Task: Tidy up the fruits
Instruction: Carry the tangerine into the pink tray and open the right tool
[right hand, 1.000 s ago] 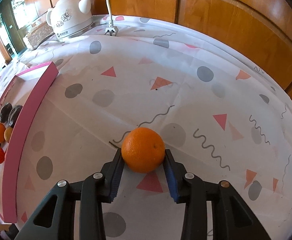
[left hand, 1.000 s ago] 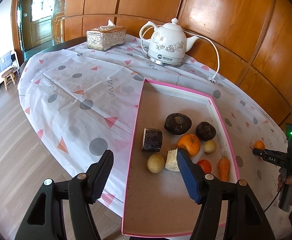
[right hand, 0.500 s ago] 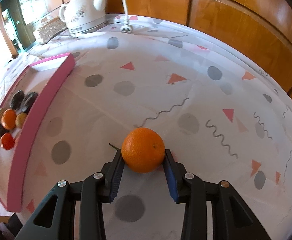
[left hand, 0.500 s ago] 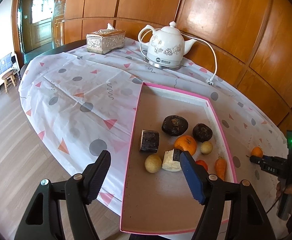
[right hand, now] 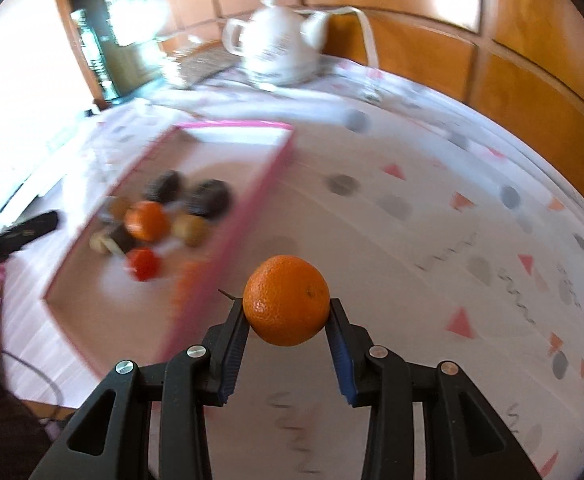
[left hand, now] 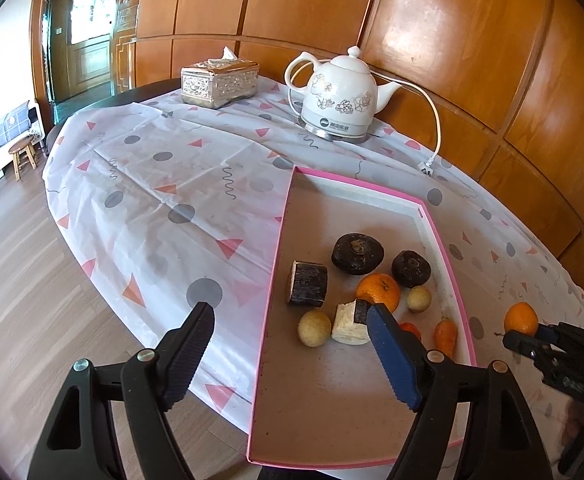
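Right gripper (right hand: 287, 322) clenched on orange (right hand: 286, 300), lifted off the patterned tablecloth (right hand: 431, 216), just beside pink tray (right hand: 248, 216) outer wall. Left gripper (left hand: 292, 344) spread wide, holding nothing, above tray's near left edge. In tray: second orange (left hand: 378, 291), carrot (left hand: 446, 333), dark chunks.

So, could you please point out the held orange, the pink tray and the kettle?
held orange (right hand: 286, 300): right wrist view, middle of its peel.
pink tray (left hand: 279, 236): left wrist view, left rim.
kettle (left hand: 337, 96): left wrist view, white body.
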A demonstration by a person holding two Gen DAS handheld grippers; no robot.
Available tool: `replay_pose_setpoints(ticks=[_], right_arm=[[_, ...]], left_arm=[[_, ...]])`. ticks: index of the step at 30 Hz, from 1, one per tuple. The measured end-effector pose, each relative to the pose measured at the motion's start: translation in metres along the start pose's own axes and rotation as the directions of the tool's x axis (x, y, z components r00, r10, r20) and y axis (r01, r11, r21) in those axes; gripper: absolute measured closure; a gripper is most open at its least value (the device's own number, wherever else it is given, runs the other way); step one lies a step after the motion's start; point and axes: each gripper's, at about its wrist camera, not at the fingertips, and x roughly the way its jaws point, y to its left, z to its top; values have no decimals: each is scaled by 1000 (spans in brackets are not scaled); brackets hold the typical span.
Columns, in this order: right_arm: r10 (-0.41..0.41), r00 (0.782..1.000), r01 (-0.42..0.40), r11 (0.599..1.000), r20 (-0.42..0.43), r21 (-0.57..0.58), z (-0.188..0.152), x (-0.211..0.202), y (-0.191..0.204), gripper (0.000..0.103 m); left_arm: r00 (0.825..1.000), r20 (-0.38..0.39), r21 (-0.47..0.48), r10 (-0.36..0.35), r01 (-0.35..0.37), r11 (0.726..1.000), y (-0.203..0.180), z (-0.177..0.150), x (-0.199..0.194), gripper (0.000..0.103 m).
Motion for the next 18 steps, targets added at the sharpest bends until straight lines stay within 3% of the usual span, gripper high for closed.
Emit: replay_pose_setpoints(ticks=[9,18], right_arm=[[138,990,-140,982,-19,-128,12,6,72,64],[125,987,-139,979,-102,-146,14,44,96,63]], left_arm=[[1000,12,-19,9,-9,1000,5,2,-1,22],[1000,2,-37,28,-28,999,11,3,4,21]])
